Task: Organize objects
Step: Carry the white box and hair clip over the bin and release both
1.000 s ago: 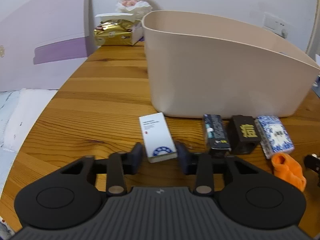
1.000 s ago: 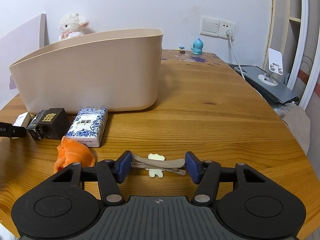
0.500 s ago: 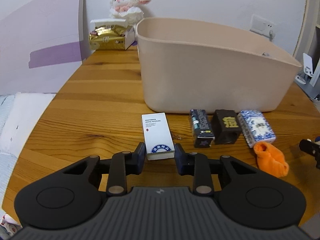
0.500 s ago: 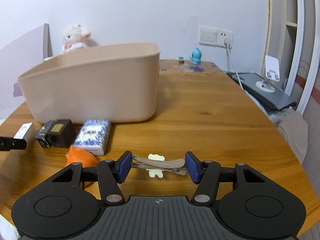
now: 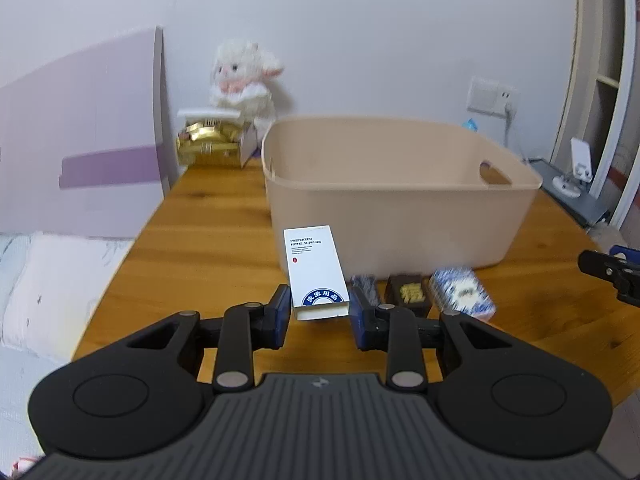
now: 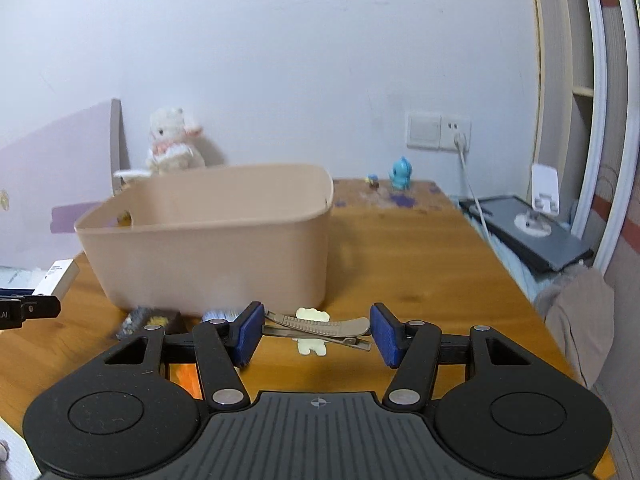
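Wooden tabletop (image 5: 208, 216): your left gripper (image 5: 319, 312) jaws clamp white box (image 5: 316, 270), right gripper (image 6: 316, 334) jaws clamp hair clip (image 6: 320, 325); both lifted. Next: carry ahead over beige bin (image 5: 396, 200), release inside.

White carton (image 5: 316, 270) and hair clip (image 6: 320, 326) held aloft before the empty beige tub (image 5: 400, 200).

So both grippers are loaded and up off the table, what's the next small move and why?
Probably carry the left gripper forward over the beige bin's rim and release: its white box is clamped and raised in front of the near wall. The right gripper holds the hair clip, farther back.
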Available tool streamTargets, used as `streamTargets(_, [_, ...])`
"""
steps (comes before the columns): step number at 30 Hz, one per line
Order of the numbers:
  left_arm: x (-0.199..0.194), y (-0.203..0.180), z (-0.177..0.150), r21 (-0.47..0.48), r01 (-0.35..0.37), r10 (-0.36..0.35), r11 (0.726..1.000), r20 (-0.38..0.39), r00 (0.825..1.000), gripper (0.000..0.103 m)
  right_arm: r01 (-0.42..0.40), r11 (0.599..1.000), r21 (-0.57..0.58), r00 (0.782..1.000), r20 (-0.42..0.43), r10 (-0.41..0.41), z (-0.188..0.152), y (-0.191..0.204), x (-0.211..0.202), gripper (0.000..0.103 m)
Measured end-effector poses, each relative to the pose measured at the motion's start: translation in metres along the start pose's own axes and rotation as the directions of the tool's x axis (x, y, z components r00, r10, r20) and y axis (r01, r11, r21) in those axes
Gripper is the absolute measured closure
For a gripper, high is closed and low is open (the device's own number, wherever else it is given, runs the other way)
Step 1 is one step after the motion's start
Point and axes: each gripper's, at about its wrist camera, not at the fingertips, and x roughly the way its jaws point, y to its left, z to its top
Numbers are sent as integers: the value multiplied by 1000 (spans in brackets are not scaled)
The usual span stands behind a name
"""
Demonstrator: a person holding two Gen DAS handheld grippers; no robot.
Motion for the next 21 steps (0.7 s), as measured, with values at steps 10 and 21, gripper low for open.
streamTargets(10, [-16,-6,32,9,13,-14,1000,95,995,70,-8,1000,-16,995,96,10,36,-1,-5,48])
streamTargets(21, [15,-20,74,29,14,-18,999,126,992,70,-49,998,-46,986,158,56,80,5,14,48])
